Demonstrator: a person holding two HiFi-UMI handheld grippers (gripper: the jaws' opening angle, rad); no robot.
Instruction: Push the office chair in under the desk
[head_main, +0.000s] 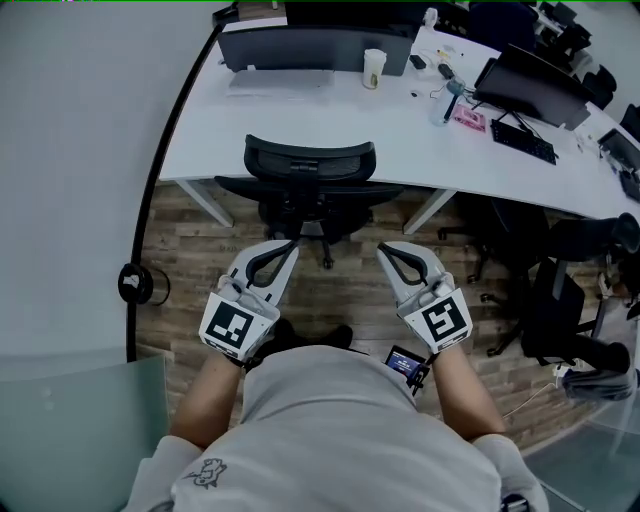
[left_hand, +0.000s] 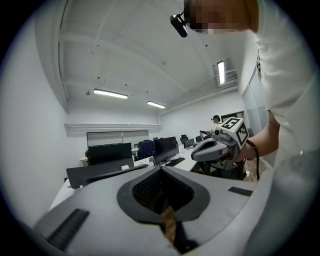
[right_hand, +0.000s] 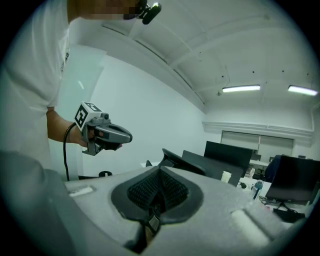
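Note:
The black mesh office chair stands tucked in at the white desk, its backrest at the desk's front edge and its seat under the top. Both grippers hang over the wood floor short of the chair, touching nothing. My left gripper points at the chair's base with its jaws shut and empty. My right gripper is likewise shut and empty. In the left gripper view its closed tip faces the desks, with the right gripper alongside. In the right gripper view the closed tip shows, with the left gripper beside it.
A paper cup, a monitor and a keyboard sit on the desk. More black chairs stand at the right. A curved black pole with a round base runs along the left wall. A small screen hangs near my right wrist.

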